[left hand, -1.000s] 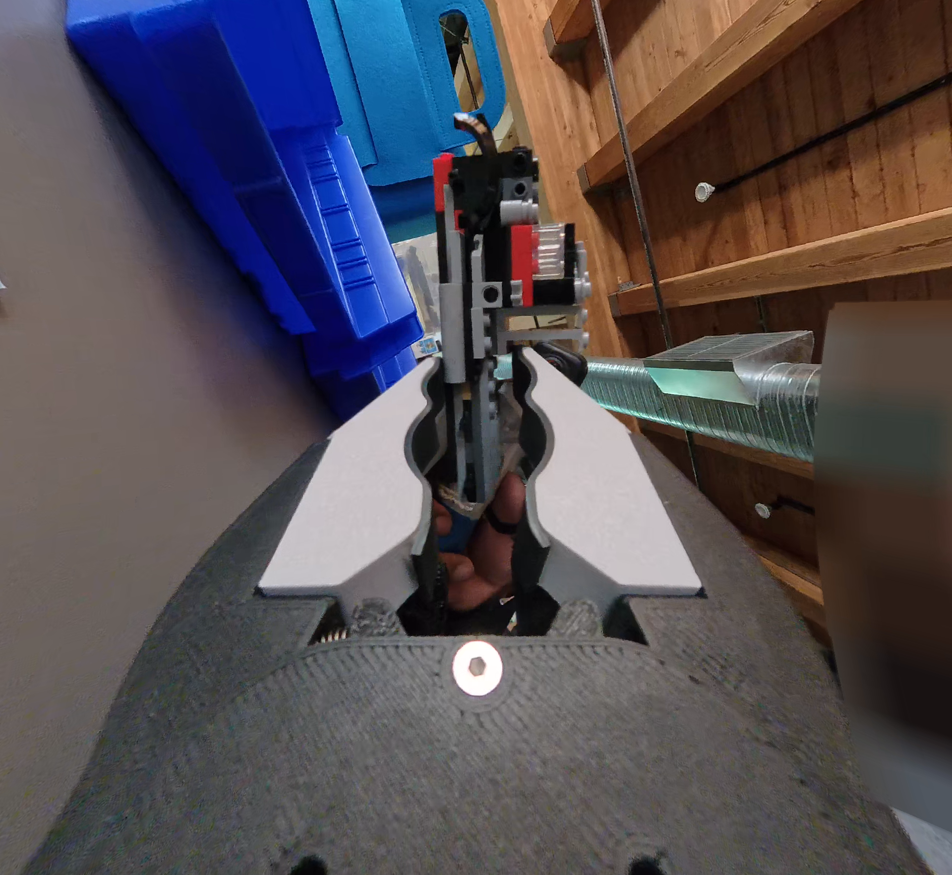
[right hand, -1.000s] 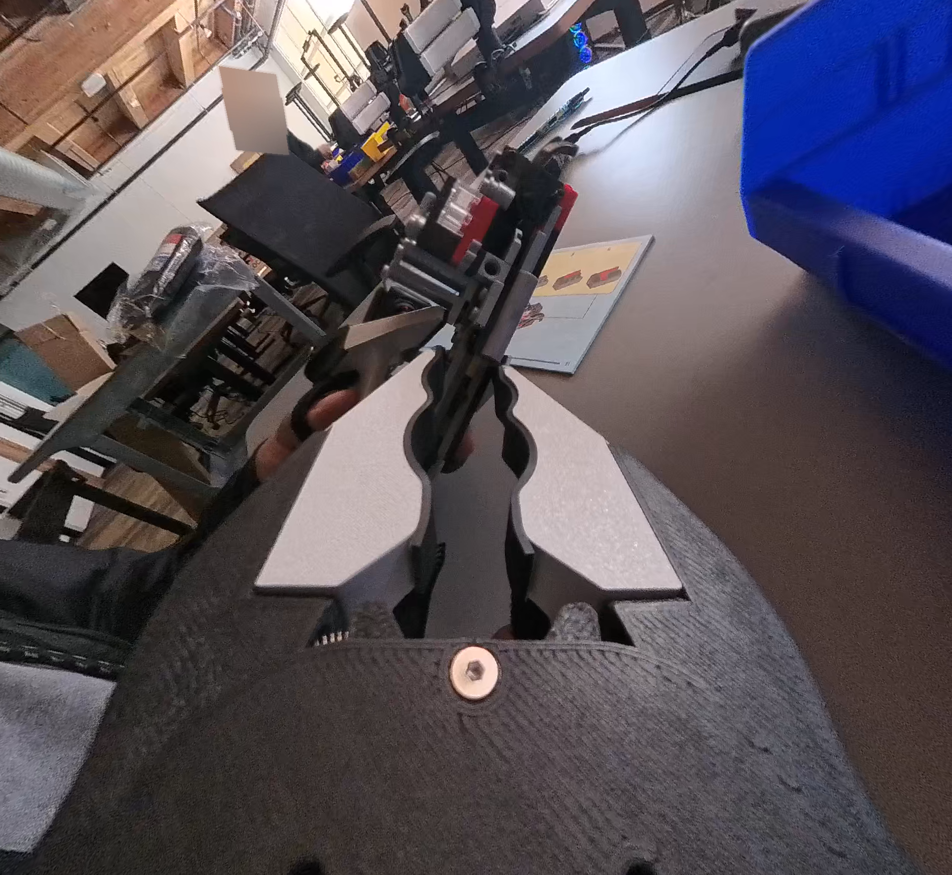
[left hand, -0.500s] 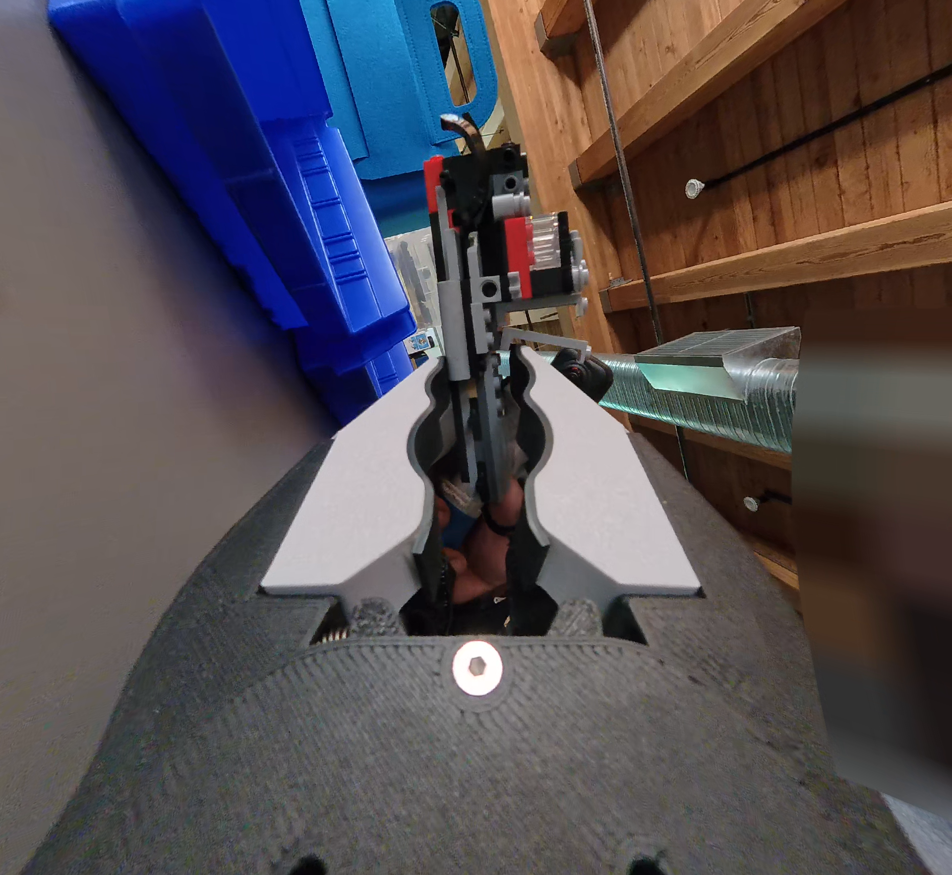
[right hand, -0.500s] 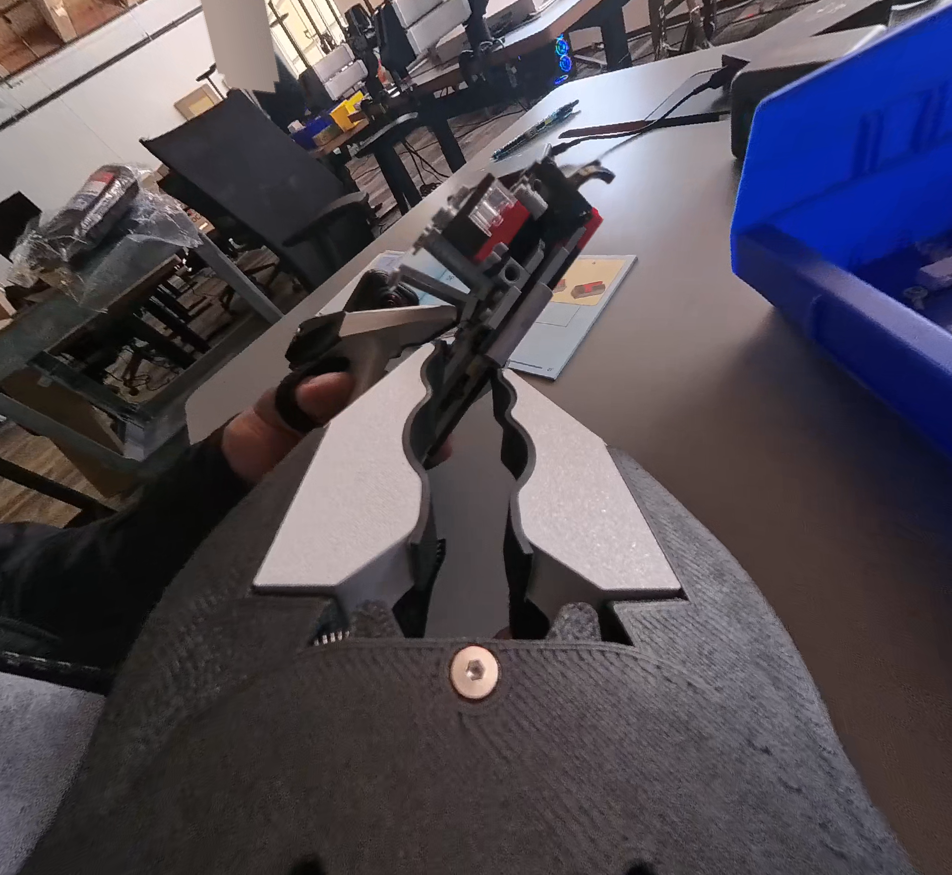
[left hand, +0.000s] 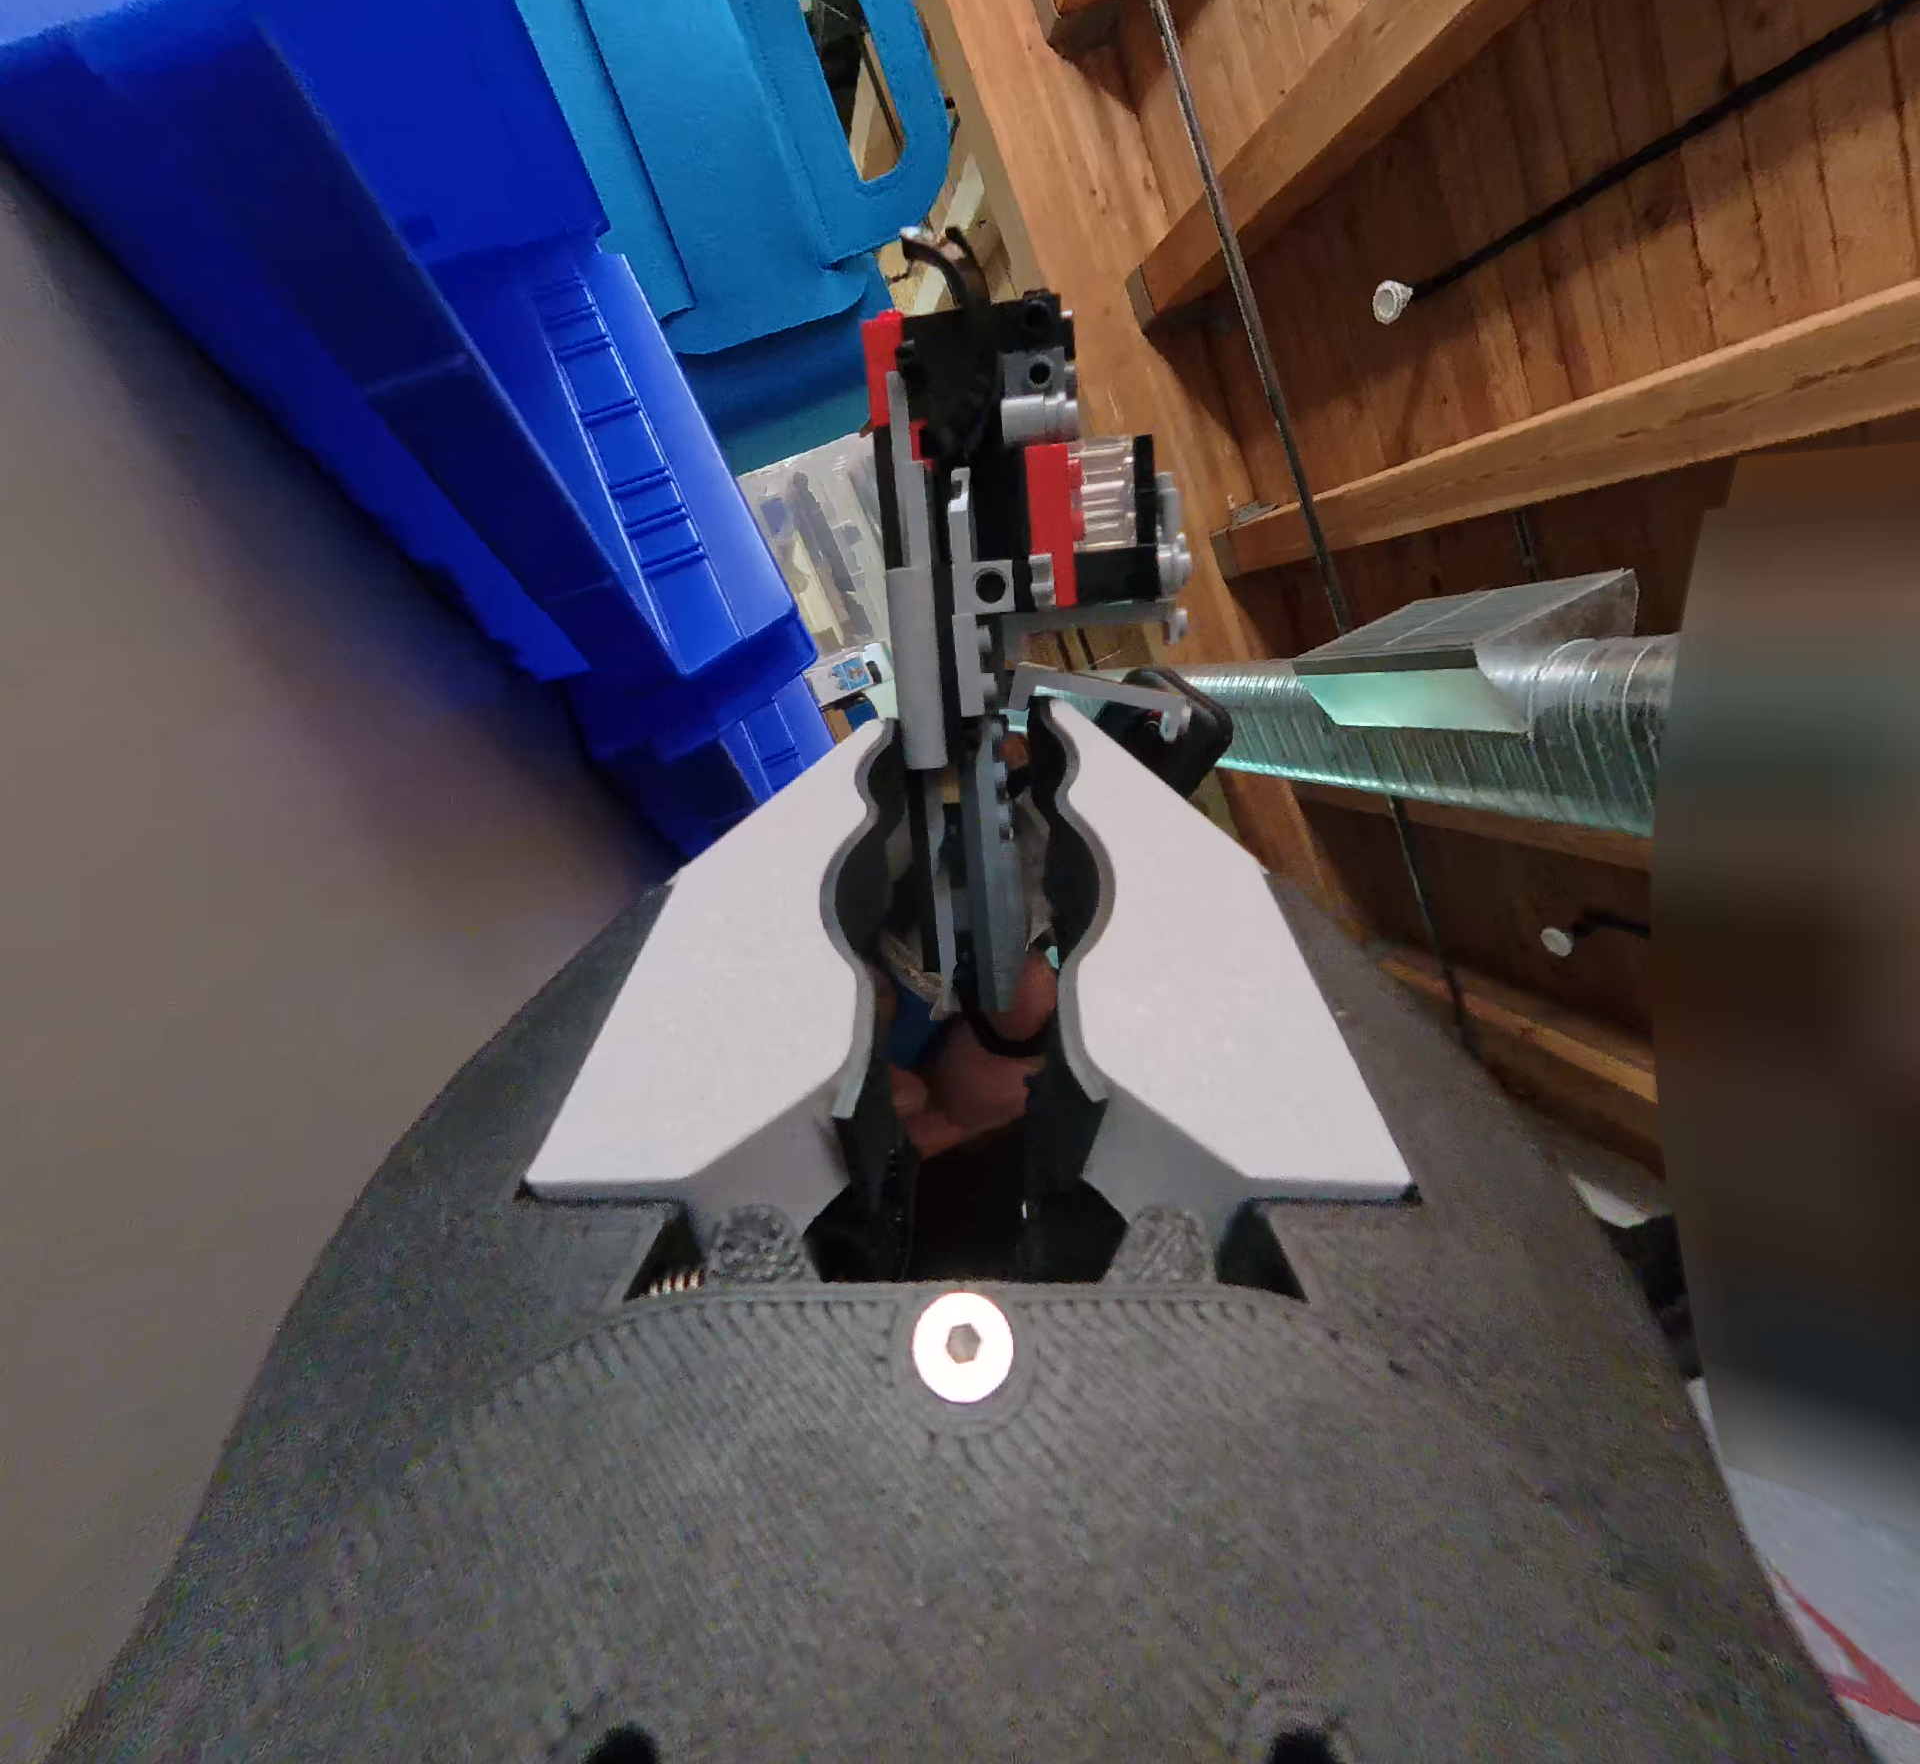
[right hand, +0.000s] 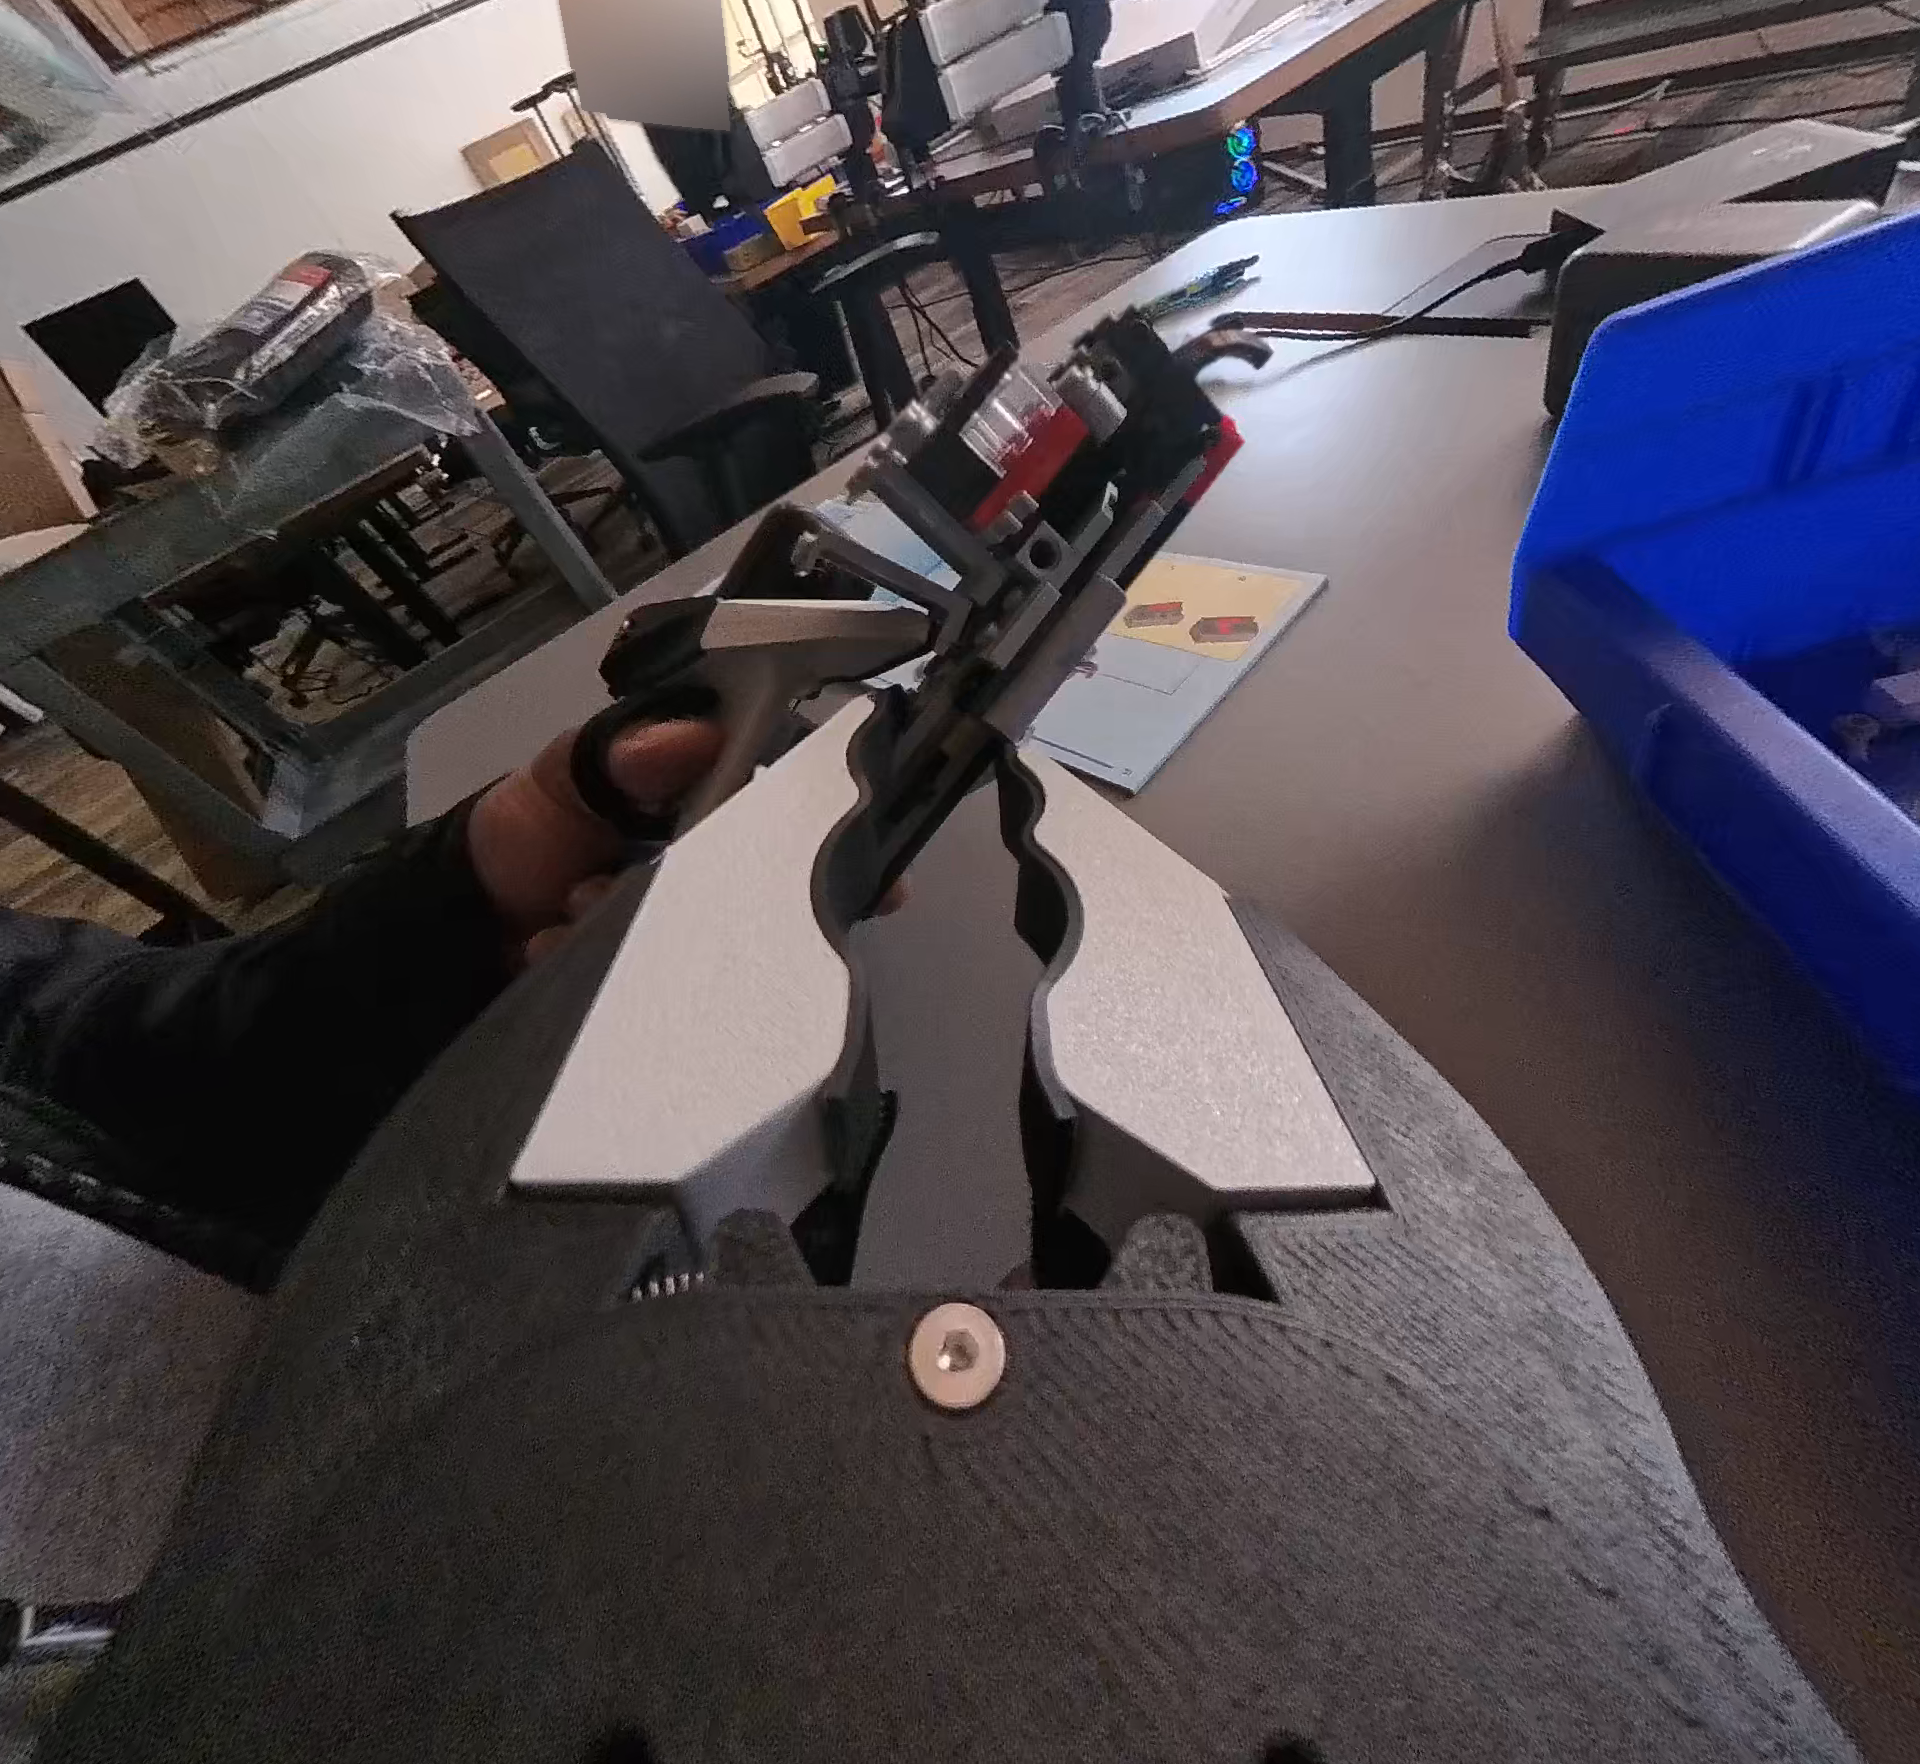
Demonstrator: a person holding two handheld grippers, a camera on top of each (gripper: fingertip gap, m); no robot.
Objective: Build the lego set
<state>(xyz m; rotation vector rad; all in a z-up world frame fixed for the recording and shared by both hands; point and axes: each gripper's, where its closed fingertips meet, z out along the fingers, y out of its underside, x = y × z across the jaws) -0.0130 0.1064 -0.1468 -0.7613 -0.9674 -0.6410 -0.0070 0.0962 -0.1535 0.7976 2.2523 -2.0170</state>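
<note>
Fingers of both grippers clamped on one half-built lego model, held in the air above the surface.

The left gripper [left hand: 961, 758] and right gripper [right hand: 940, 738] are each closed on the model's [right hand: 1049, 509] flat grey base; black, red, grey and clear bricks are already stacked, yet loose parts remain in the blue bin [right hand: 1714, 592], and the instruction sheet [right hand: 1174, 654] lies open, so much appears left.

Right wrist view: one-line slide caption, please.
Both grippers, right gripper and left gripper, grasp the partly built lego model above the table, instruction sheet behind.
</note>
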